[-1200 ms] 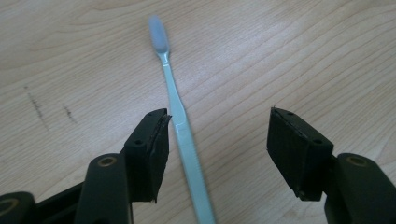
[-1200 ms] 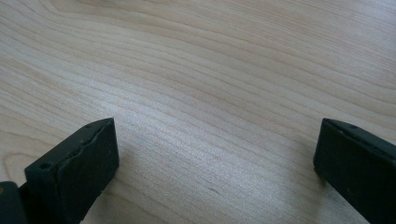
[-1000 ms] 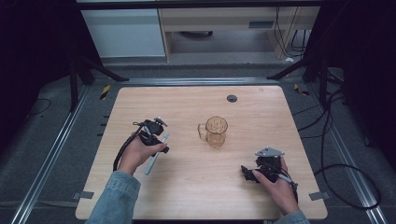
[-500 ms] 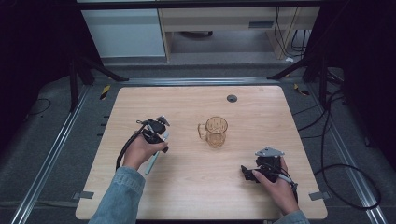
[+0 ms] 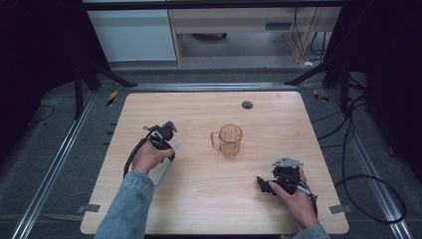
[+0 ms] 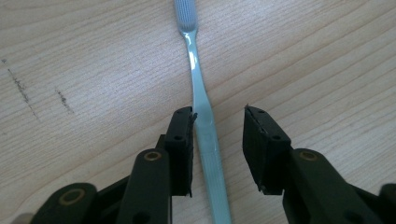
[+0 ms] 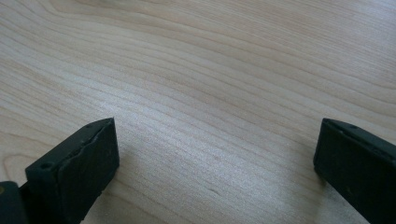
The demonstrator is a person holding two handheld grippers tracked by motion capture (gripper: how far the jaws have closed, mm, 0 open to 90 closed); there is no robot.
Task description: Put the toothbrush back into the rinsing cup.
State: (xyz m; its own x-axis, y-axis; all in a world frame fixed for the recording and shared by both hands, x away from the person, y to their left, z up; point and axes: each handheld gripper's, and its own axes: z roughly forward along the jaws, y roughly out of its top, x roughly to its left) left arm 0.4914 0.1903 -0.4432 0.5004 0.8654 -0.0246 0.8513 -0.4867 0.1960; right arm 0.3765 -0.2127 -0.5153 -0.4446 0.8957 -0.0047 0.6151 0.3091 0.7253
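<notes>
**Left jaws straddle the toothbrush handle**

Straddling the toothbrush point(image 6: 201, 123), the left gripper point(image 6: 217, 149) has its jaws part-way apart with the pale handle between them: one jaw looks to be touching or all but touching the handle's edge, the other stands off with bare wood in the gap. Nothing is clamped yet. The handle's long axis runs straight along the gripper's own line, from under the jaws out to the bristled head beyond, so a plain closing of the jaws would probably meet it square across its width. In the high view the left gripper point(image 5: 164, 137) sits left of centre on the table point(image 5: 199, 209), the toothbrush point(image 5: 165, 164) lying slantwise under the hand. The right gripper point(image 5: 271, 183) rests low at the near right, jaws wide over bare wood, holding nothing. Further off, between the two, stands an amber glass mug point(image 5: 230, 140), and beyond it a dark grommet point(image 5: 247, 105) near the far edge.
</notes>
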